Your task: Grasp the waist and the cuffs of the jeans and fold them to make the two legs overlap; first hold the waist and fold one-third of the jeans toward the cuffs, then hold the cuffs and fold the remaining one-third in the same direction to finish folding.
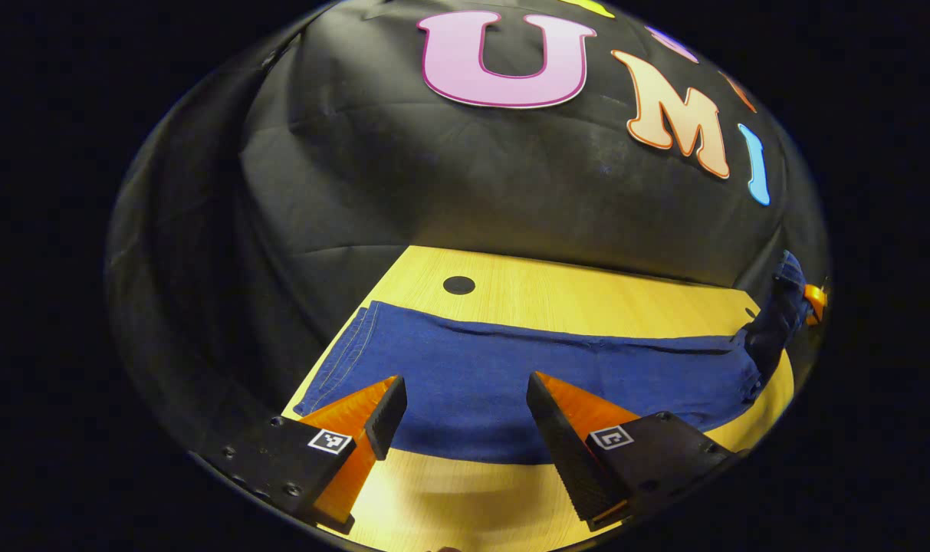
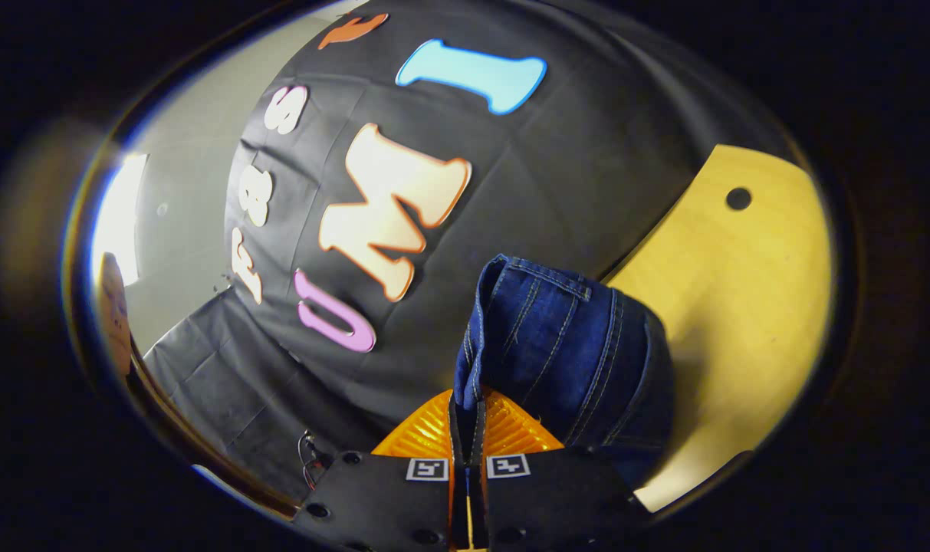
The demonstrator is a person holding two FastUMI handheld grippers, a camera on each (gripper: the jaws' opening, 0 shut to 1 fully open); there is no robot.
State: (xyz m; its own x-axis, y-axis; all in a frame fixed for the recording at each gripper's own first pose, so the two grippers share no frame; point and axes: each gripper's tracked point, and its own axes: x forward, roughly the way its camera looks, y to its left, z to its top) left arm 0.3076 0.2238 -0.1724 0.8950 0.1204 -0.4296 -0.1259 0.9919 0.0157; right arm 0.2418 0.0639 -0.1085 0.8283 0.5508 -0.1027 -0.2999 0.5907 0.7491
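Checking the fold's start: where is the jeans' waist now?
In the right gripper view, the waist is pinched in the right gripper, lifted off the table.

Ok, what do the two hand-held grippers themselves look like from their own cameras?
Each hand-held gripper, left and right, has a black blocky body with screw heads, a small square black-and-white marker tag on each finger mount, and wedge-shaped fingers with ribbed faces.

The counter (image 1: pixel 572 295) was bare wood in a wide strip far of the jeans (image 1: pixel 511 376), up to the cloth wall (image 1: pixel 449 192), which closed that side. A narrower bare strip lay near the left gripper (image 1: pixel 465 406), whose jaws stood apart over the cloth. At the right, a lifted bunch of denim stood in the way.
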